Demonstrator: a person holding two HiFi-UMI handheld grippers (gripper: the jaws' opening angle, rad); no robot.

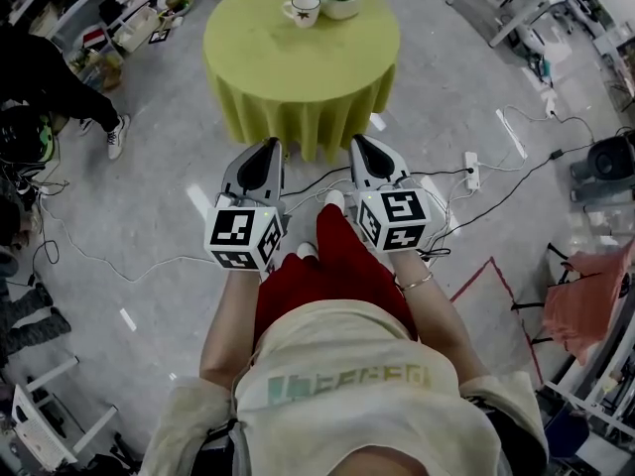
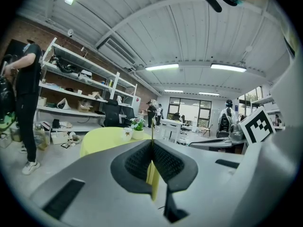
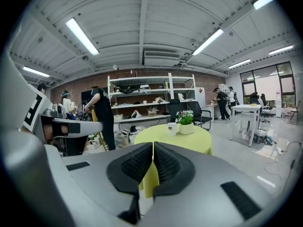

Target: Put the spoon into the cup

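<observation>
Left tongs [image 1: 269,145] and right tongs [image 1: 357,140] together, clearest in gripper views; cup [image 1: 303,10] on table [image 1: 298,72]

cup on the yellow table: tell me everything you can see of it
The cup is a small white mug, ceramic by the look. It stands upright, mouth open, with a loop handle on the side away from the plant pot. A small dark mark shows on its side in the right gripper view, too small to read. It stands on the round yellow-green table, toward the far edge, close beside the pot; whether they touch is unclear. No spoon shows in it, and nothing holds it.
</observation>
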